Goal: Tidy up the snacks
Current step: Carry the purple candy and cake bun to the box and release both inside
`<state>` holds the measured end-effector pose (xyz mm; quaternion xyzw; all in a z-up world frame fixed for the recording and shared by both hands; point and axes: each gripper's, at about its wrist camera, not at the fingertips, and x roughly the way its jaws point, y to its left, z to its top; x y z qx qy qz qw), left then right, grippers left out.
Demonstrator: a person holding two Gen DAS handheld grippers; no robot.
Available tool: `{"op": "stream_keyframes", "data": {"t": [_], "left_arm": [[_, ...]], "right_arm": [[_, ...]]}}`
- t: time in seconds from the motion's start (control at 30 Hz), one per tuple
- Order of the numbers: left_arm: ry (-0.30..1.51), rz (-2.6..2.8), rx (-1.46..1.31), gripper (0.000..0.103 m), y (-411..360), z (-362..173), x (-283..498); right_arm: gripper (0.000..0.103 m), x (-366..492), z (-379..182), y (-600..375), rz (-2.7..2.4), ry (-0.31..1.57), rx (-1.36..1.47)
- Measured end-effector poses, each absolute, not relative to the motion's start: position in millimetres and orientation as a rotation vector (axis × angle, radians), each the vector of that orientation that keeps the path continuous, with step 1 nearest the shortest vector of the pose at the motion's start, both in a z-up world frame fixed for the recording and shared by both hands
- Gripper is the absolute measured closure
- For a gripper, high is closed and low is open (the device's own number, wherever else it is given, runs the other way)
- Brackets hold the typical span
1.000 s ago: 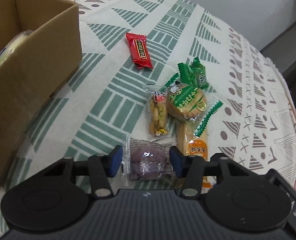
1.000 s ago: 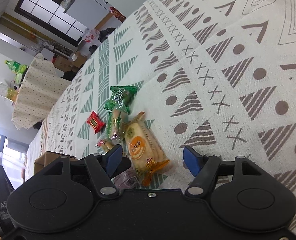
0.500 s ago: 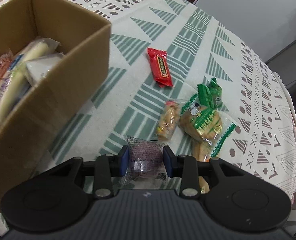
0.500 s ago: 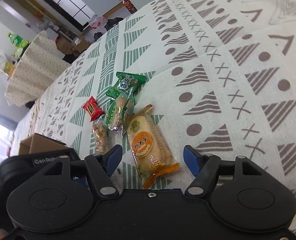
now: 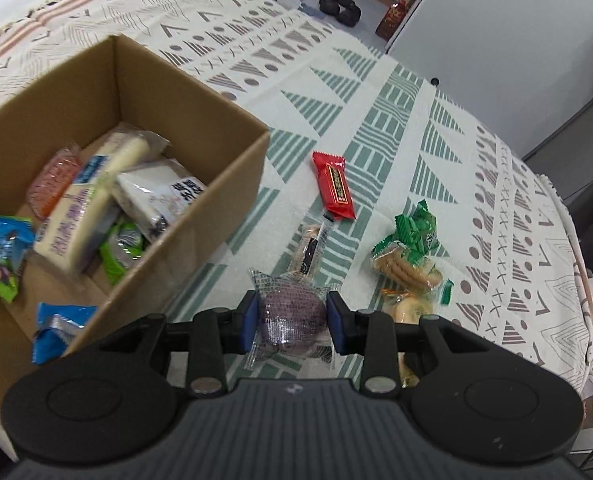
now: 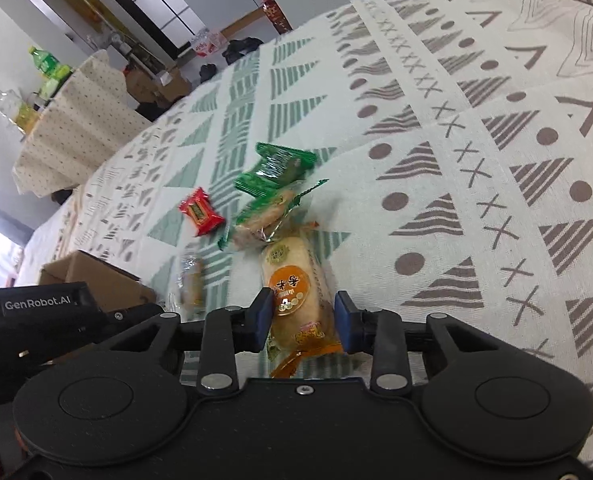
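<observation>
Box (image 5: 232, 168) partly filled; left tongs (image 5: 291, 319) clench the purple pastry (image 5: 290, 312), right tongs (image 6: 303, 314), just closing, grip the orange-label bun (image 6: 294, 288); four snacks wait on the cloth

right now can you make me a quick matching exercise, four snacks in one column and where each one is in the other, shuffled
Snacks:
1. purple snack
2. orange snack
3. red snack
4. blue snack

Places:
A. inside the box
B. loose on the cloth, beyond the other loose packs
C. between the pads of the left tool
D. between the pads of the right tool

Pairs: 1-C, 2-D, 3-B, 4-A
</observation>
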<state>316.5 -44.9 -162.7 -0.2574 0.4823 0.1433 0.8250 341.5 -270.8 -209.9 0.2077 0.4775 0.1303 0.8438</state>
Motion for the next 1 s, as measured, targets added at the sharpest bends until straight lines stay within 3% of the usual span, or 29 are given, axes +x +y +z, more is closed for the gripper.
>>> {"op": "stream_keyframes", "data": {"t": [1.0], "left_arm": [[0.830, 0.391, -0.536, 0.068, 0, -76, 251]], "right_arm": [[0.076, 312, -142, -261, 0.474, 0.811, 0.614]]}}
